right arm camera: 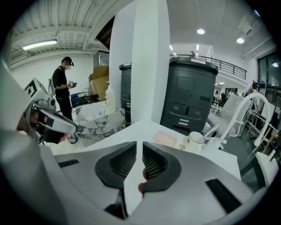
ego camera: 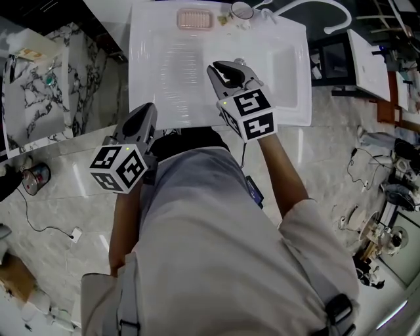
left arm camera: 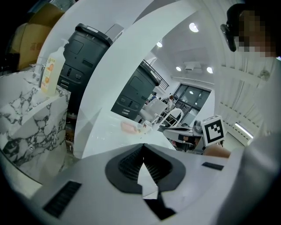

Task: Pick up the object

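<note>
Pink tray [ego camera: 195, 18] beside cup [ego camera: 241, 10] on table [ego camera: 164, 79]

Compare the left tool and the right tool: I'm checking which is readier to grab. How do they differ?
Jaws: the left tool has pads that meet at the tips; the right tool has pads a narrow slit apart. Place: the right tool reaches out over the white table; the left tool sits at its near edge. Shared: both are empty.
</note>
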Action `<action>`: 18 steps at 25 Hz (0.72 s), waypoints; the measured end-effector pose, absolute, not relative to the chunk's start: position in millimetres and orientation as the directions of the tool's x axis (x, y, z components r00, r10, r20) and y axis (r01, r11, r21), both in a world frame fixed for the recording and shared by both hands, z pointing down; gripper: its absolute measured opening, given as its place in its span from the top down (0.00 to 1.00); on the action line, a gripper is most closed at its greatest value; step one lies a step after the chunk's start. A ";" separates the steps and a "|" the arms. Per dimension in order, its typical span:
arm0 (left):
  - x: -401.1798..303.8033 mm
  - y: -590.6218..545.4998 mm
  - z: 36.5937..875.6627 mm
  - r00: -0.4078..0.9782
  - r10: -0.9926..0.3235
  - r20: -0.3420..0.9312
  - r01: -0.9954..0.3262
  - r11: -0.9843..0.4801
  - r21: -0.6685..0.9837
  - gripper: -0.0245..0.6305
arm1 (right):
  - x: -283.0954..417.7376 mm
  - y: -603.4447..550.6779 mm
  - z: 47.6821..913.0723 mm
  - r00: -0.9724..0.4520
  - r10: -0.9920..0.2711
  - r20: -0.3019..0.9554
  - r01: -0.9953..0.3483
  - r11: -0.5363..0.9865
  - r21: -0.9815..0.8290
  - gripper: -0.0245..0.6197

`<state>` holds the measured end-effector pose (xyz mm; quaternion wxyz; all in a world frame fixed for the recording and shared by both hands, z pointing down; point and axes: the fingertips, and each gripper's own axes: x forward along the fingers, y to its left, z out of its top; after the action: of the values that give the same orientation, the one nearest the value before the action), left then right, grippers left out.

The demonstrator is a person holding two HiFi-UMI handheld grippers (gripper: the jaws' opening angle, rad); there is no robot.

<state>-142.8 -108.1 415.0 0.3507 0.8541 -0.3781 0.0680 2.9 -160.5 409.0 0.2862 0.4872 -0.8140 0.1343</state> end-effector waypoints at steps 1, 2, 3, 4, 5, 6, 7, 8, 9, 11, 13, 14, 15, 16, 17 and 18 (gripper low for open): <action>-142.9 -108.6 414.9 0.702 -0.600 0.383 -0.696 -0.465 0.547 0.96 | 3.5 -162.1 410.9 -0.364 -0.713 0.599 -0.867 0.494 0.061 0.89; -142.9 -109.3 414.5 0.699 -0.603 0.385 -0.699 -0.462 0.546 0.96 | 4.3 -164.1 412.4 -0.365 -0.711 0.601 -0.865 0.498 0.063 0.89; -142.8 -110.5 414.0 0.696 -0.605 0.387 -0.702 -0.459 0.545 0.96 | 5.3 -166.8 413.5 -0.365 -0.710 0.602 -0.863 0.501 0.068 0.88; -142.7 -111.9 413.6 0.692 -0.608 0.388 -0.705 -0.456 0.543 0.96 | 6.2 -169.8 414.5 -0.365 -0.709 0.603 -0.860 0.505 0.073 0.87; -142.6 -113.4 413.4 0.689 -0.611 0.391 -0.708 -0.453 0.541 0.96 | 6.9 -173.0 415.5 -0.365 -0.708 0.604 -0.858 0.508 0.078 0.87; -142.4 -114.9 413.5 0.686 -0.613 0.393 -0.712 -0.450 0.540 0.96 | 7.5 -176.0 416.7 -0.365 -0.707 0.606 -0.855 0.512 0.081 0.87; -141.9 -116.2 413.7 0.683 -0.614 0.396 -0.714 -0.447 0.538 0.96 | 8.3 -178.9 418.2 -0.365 -0.704 0.609 -0.854 0.514 0.083 0.86; -141.0 -117.5 413.9 0.681 -0.615 0.399 -0.717 -0.445 0.537 0.96 | 9.6 -181.8 419.9 -0.363 -0.702 0.613 -0.852 0.516 0.086 0.86; -139.7 -119.1 414.0 0.679 -0.615 0.401 -0.718 -0.444 0.536 0.96 | 11.3 -185.1 421.4 -0.361 -0.700 0.616 -0.850 0.518 0.090 0.85; -136.5 -122.2 414.3 0.678 -0.613 0.405 -0.720 -0.443 0.535 0.96 | 15.2 -192.2 424.2 -0.353 -0.698 0.623 -0.848 0.520 0.102 0.84; -134.1 -124.1 415.3 0.677 -0.612 0.409 -0.721 -0.442 0.534 0.96 | 18.1 -198.5 427.3 -0.345 -0.696 0.630 -0.846 0.521 0.112 0.83; -133.0 -124.8 416.0 0.677 -0.611 0.411 -0.722 -0.441 0.533 0.96 | 19.3 -201.3 429.4 -0.342 -0.694 0.634 -0.844 0.523 0.117 0.83; -131.8 -125.7 416.7 0.676 -0.611 0.413 -0.723 -0.440 0.533 0.96 | 20.3 -204.0 431.7 -0.339 -0.691 0.638 -0.842 0.526 0.122 0.82; -130.7 -126.8 417.4 0.674 -0.611 0.414 -0.724 -0.438 0.533 0.96 | 21.2 -206.7 434.2 -0.337 -0.688 0.643 -0.839 0.530 0.127 0.82; -129.7 -128.3 418.0 0.673 -0.611 0.416 -0.725 -0.435 0.533 0.96 | 21.9 -209.5 436.8 -0.335 -0.684 0.648 -0.835 0.534 0.131 0.82; -128.9 -129.8 418.5 0.672 -0.612 0.418 -0.727 -0.433 0.534 0.96 | 22.5 -212.2 439.3 -0.333 -0.681 0.653 -0.832 0.537 0.136 0.81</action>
<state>-128.9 -129.8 418.5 0.3547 0.8426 -0.3971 0.0809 22.5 -212.2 439.3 0.3387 0.4677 -0.8087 0.1121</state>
